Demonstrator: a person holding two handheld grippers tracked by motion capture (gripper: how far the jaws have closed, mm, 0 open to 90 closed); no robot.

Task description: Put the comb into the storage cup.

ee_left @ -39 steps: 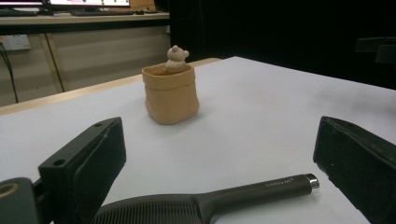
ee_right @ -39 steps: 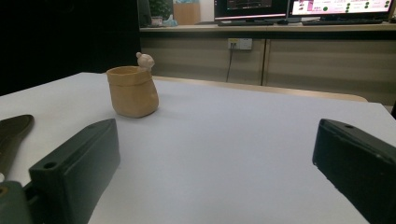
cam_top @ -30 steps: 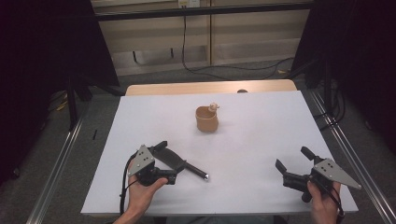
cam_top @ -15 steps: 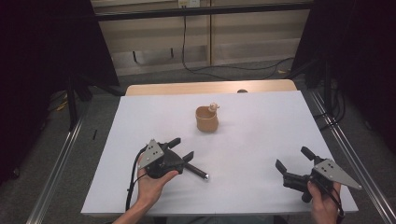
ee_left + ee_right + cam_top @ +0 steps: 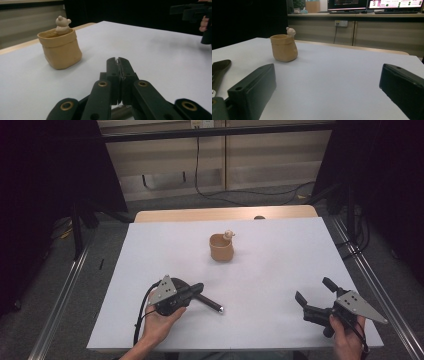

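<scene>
A tan pot with a small bear figure at its rim stands upright on the white tabletop, toward the far middle. Nearer than the pot and to its left, the left gripper lies low over a dark pen-like rod, its jaws clenched together; whether they pinch the rod is hard to tell. Well to the right of the pot and nearer, the right gripper is held with jaws released wide, grasping nothing.
</scene>
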